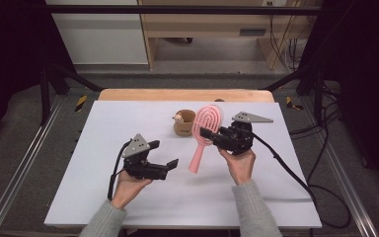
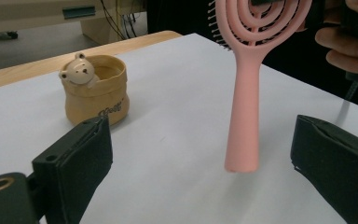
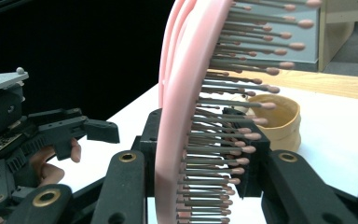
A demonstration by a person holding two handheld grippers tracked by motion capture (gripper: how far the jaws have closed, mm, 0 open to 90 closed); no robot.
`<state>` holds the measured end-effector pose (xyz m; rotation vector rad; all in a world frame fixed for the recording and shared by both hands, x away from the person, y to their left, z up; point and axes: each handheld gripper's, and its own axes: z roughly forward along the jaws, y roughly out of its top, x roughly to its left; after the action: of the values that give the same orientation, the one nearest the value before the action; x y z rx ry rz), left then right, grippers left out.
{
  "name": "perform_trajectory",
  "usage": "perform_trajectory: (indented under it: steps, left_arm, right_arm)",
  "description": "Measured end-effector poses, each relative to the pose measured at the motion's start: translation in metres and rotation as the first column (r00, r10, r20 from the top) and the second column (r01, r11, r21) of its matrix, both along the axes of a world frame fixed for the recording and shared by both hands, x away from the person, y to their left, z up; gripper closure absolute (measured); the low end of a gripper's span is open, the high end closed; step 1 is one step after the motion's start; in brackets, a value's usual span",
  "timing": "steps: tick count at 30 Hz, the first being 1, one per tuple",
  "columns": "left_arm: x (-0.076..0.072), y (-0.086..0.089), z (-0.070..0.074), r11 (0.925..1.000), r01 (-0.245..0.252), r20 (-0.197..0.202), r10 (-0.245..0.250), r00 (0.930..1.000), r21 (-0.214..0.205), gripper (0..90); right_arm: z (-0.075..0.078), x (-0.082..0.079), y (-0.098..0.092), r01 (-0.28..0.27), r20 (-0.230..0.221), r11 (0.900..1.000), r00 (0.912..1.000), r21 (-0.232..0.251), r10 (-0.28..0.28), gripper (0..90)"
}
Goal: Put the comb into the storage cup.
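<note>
Pink plastic, ringed and bristled, the hairbrush (image 1: pixel 204 134) hangs clear of the white bench (image 1: pixel 103 197), just in front of and to the right of the tan pot (image 1: pixel 184 122). The right gripper (image 1: pixel 208 134) has its fingers clamped on the brush's head: in the right gripper view the pads press one on the smooth back (image 3: pixel 172 140) and one on the bristle side, with the dark, pink-tipped pins sticking out between them. The handle slants down and toward the person, its rounded end hovering just above the bench; a faint shadow lies under it in the left gripper view.

The left gripper (image 1: pixel 167 158) sits well in front of the pot and to its left, level, pointing at the handle's end. Its fingers (image 2: pixel 77 158) stand wide apart, and nothing touches them; the handle (image 2: pixel 243 126) rises between them and farther off.

The pot, a soft-looking tan cup with a small bear face (image 2: pixel 79 70) on its rim, stands upright on the bench behind the brush, apart from it.
</note>
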<state>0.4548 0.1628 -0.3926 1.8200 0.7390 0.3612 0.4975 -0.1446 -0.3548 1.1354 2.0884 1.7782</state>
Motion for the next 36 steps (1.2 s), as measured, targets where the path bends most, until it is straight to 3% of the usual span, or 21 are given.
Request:
perform_trajectory:
  steps: [3, 14, 19, 36]
  left_arm:
    - [-0.001, 0.011, -0.003, 0.9997, 0.0, 0.0, 0.0, 1.0, 0.024, 4.9]
    - [-0.004, 0.035, -0.014, 0.9994, -0.018, -0.007, 0.018, 0.9998, 0.031, 4.9]
    - [-0.006, 0.049, -0.02, 0.9992, -0.035, -0.008, 0.035, 0.9994, 0.019, 4.9]
    - [-0.013, 0.087, -0.042, 0.9928, -0.105, -0.012, 0.106, 0.9943, 0.058, 4.9]
  right_arm:
    - [0.004, 0.0, -0.003, 0.008, 0.006, 0.9999, 0.9999, -0.011, -0.008, 63.1]
    - [0.016, 0.002, -0.007, 0.032, 0.03, 0.9984, 0.9991, -0.046, -0.031, 63.1]
    - [0.02, 0.003, -0.007, 0.038, 0.037, 0.9978, 0.9987, -0.055, -0.036, 63.1]
    - [0.033, 0.008, -0.004, 0.059, 0.069, 0.9953, 0.9961, -0.077, -0.054, 63.1]
